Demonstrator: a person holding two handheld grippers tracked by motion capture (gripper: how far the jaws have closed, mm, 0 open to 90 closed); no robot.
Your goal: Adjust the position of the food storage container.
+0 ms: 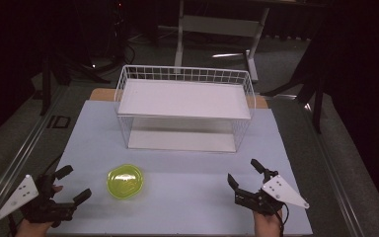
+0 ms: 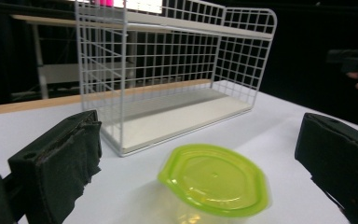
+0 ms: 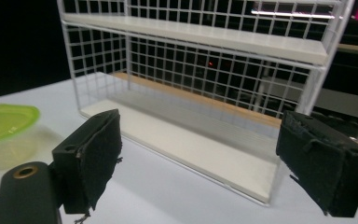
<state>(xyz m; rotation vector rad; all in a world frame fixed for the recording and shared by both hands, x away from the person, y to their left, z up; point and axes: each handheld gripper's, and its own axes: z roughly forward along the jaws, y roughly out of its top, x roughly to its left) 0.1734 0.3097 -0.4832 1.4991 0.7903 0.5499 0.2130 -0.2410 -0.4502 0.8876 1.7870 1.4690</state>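
Observation:
A small clear container with a lime-green lid (image 1: 125, 180) stands on the pale table, left of centre; the same container with its lid (image 2: 214, 179) lies just ahead of the left jaws, and the lid (image 3: 2, 122) peeks in at the left edge of the right gripper view. A white wire rack with two shelves (image 1: 185, 106) stands behind it. My left gripper (image 1: 74, 184) rests at the front left, open and holding nothing, to the left of the container. My right gripper (image 1: 245, 172) is at the front right, open too, pointing at the rack (image 3: 200, 84).
The pale mat (image 1: 177, 158) covers a wooden table top whose edge shows behind the rack. A metal rail (image 1: 19, 153) runs along the table's left side. Dark floor, a white table frame (image 1: 217, 29) and stands lie beyond.

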